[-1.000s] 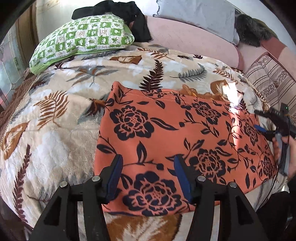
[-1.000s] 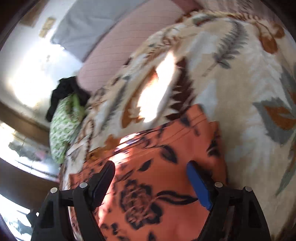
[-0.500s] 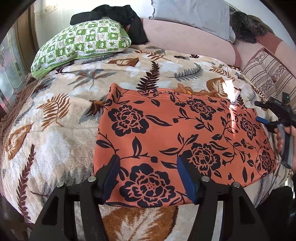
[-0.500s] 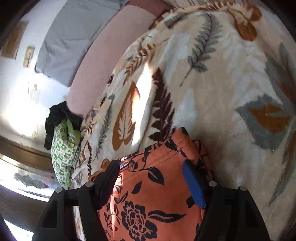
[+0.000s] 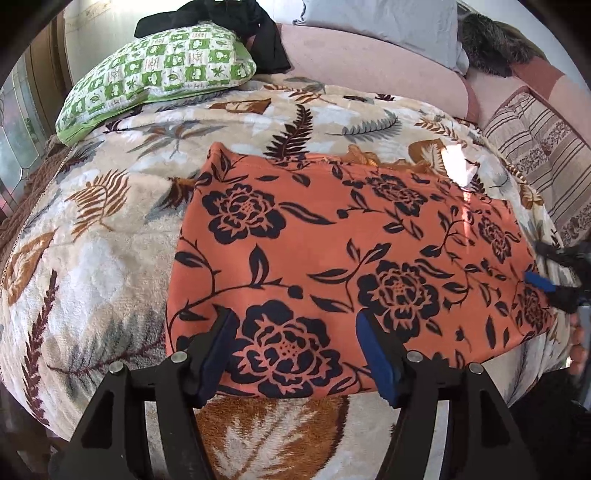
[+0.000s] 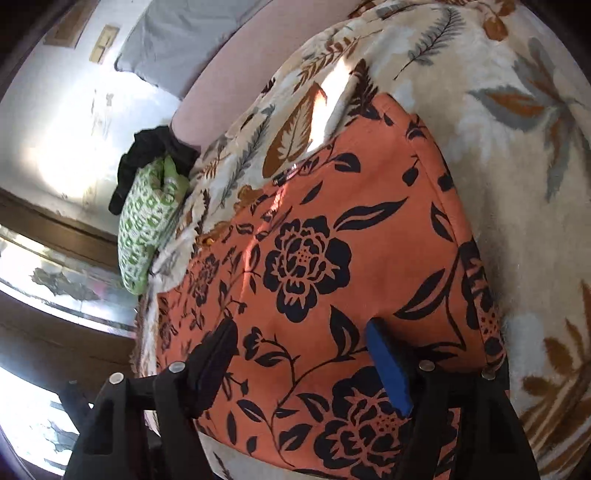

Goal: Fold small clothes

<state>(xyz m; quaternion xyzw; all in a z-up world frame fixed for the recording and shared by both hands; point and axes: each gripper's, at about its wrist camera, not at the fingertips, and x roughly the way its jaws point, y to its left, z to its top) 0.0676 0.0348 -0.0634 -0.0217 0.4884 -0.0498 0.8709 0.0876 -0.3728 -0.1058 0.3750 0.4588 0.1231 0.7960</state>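
An orange garment with a black flower print lies flat on the leaf-patterned blanket. My left gripper hovers over the garment's near edge; its jaws are opening, and the blue pads press on nothing. At the garment's right end, my right gripper shows blurred, with a hand behind it. In the right wrist view, that gripper stands open above the garment, and no cloth is pinched between its fingers.
A green checked pillow with a black cloth on it lies at the bed's far left. Behind are a pink bolster and a grey pillow. A striped cushion lies at the right. The blanket drops off just below my left gripper.
My left jaws have spread a little wider. The right gripper has drawn back from the garment's far corner, so much more of the cloth now lies ahead of it.
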